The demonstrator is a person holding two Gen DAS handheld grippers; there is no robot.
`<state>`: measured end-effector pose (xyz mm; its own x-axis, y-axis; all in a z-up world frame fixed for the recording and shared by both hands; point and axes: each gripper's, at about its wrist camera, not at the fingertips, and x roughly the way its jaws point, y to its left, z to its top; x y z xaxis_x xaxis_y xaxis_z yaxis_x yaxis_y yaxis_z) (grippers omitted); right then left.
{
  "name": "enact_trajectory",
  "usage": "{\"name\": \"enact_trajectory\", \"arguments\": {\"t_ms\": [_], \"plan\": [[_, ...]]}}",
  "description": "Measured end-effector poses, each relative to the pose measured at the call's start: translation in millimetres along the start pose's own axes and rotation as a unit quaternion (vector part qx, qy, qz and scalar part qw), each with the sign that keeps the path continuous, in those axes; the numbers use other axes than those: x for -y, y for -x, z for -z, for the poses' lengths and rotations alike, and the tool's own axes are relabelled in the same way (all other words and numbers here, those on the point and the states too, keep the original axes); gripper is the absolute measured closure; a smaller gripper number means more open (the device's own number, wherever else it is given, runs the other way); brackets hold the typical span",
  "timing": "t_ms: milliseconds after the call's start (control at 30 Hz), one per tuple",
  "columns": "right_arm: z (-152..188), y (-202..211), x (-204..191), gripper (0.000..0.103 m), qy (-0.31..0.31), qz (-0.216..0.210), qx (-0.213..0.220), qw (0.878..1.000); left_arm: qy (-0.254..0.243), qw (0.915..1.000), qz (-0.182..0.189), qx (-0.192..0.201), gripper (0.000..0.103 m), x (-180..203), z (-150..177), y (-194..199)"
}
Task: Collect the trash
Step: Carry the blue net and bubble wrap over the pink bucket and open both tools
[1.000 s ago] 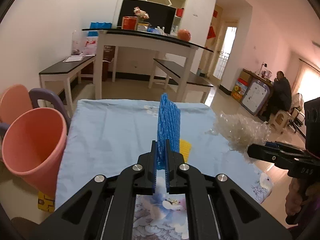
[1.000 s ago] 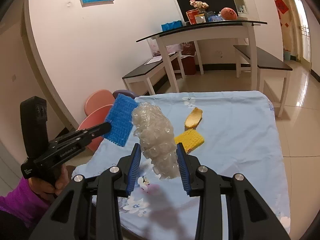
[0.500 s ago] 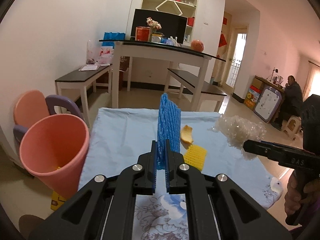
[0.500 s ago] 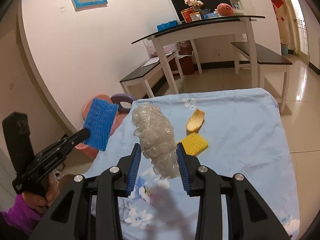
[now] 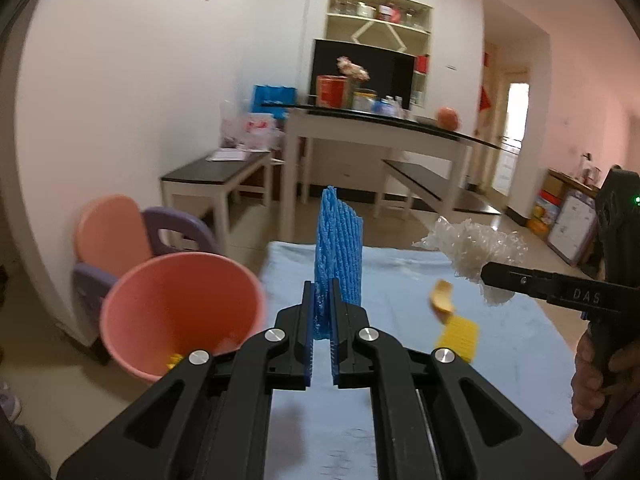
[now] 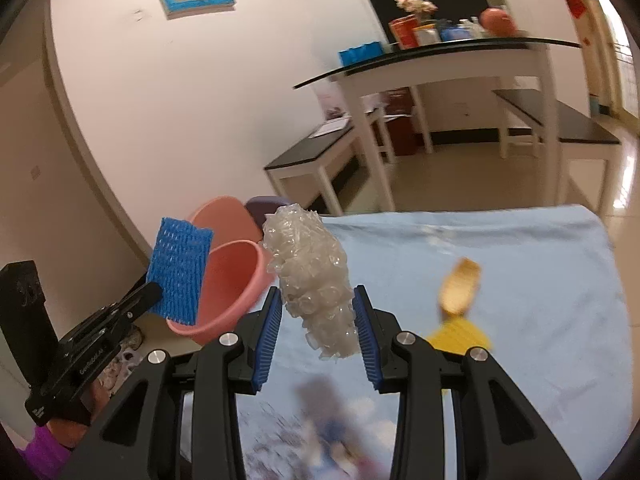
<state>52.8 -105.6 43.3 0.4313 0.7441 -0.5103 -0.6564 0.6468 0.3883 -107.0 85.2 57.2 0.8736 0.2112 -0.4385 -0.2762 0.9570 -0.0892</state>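
My left gripper [image 5: 321,300] is shut on a blue foam net sleeve [image 5: 339,256], which stands upright between its pads. That sleeve [image 6: 180,276] hangs in front of the pink bin [image 6: 228,280] in the right wrist view. The pink bin [image 5: 180,308] sits on the floor left of the table, with a yellow scrap at its bottom. Between the pads of my right gripper [image 6: 316,312] is a crumpled wad of clear bubble wrap [image 6: 312,276], and they are shut on it; the wad [image 5: 476,248] shows at the right in the left wrist view. A peel [image 5: 442,300] and a yellow foam net [image 5: 458,338] lie on the light blue tablecloth [image 5: 516,340].
A small pink and purple child's chair [image 5: 120,236] stands behind the bin by the wall. Farther back are a low bench [image 5: 216,172] and a tall white table [image 5: 380,132] loaded with cans and jars. A hand [image 5: 600,380] holds the right gripper's handle.
Both grippers have swung left toward the pink bin, each still holding its trash. The bin now sits closer to the middle of both views and its inside shows.
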Motion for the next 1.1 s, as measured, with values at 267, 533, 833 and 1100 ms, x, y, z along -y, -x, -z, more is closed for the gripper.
{"name": "enact_trajectory", "arguments": {"t_ms": [267,533,833,1100], "plan": [[-22,-70,-58,0.067,0.041,-0.048,-0.029,0.998,0.018,0.9971,-0.073,0.003,0.097,-52,-6,-3],[-28,-140,-115,0.066,0.076,-0.082,-0.072,0.991,0.043,0.9912,-0.122,-0.025,0.097,-98,2,-18],[-12,-197,-140,0.060,0.063,-0.096,-0.125,0.985,0.077,0.9865,-0.133,-0.056,0.096,-130,13,-34],[-6,-206,-141,0.051,0.070,-0.099,-0.131,0.984,0.091,0.9882,-0.104,-0.067,0.070,-137,17,-37]]}}
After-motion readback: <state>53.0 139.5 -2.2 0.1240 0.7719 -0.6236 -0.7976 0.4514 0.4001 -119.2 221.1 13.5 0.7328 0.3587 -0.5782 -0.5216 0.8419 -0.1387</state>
